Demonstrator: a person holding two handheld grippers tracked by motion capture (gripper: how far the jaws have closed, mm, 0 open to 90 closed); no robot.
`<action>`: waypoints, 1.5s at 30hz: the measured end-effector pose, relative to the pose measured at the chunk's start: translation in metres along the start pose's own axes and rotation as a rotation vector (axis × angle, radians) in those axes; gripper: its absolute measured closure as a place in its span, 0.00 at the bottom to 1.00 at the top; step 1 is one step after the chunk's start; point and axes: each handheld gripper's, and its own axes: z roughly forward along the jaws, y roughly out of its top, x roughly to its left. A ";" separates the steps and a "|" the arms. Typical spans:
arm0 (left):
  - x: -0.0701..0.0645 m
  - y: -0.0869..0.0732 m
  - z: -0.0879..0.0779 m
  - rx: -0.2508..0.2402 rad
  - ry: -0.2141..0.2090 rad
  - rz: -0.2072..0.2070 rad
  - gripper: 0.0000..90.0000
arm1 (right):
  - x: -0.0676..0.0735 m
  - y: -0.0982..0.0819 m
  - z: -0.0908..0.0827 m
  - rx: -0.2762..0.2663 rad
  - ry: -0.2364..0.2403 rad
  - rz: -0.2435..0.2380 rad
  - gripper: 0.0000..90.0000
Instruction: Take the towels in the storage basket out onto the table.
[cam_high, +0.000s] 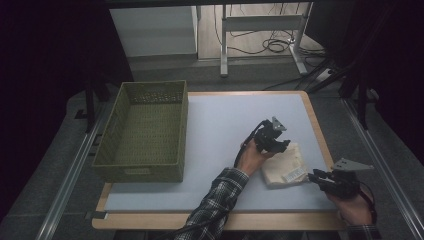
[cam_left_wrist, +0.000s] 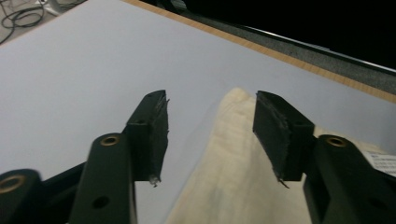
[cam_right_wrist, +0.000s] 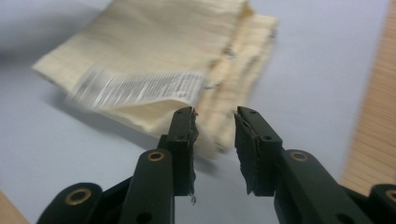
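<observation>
A folded cream cloth (cam_high: 286, 167) with a white printed label (cam_high: 294, 175) lies on the right part of the pale mat (cam_high: 225, 125). My left gripper (cam_high: 283, 146) hovers over the cloth's far left edge, held by the hand with a plaid sleeve. In the left gripper view its jaws (cam_left_wrist: 211, 100) stand open above the cloth (cam_left_wrist: 233, 177), pressing on nothing. My right gripper (cam_high: 315, 176) sits just off the cloth's near right corner. In the right gripper view its jaws (cam_right_wrist: 214, 114) are open a little, with the cloth (cam_right_wrist: 163, 46) and label (cam_right_wrist: 140, 88) just ahead, not pinched.
A green woven basket (cam_high: 140, 172) stands on the left of the mat with nothing visible in it. The table's wooden edge (cam_high: 320, 135) runs close to the right of the cloth. Table legs and cables lie on the floor beyond.
</observation>
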 end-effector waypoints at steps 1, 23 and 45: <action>0.001 -0.002 -0.004 -0.002 0.011 0.000 0.48 | -0.002 0.000 -0.003 -0.002 -0.010 0.006 0.74; 0.013 -0.075 -0.059 0.074 0.119 -0.055 0.23 | -0.004 0.047 0.066 0.072 0.024 -0.011 0.73; 0.023 -0.121 -0.074 0.182 0.112 -0.143 0.12 | 0.003 0.059 0.042 0.040 0.012 -0.022 0.95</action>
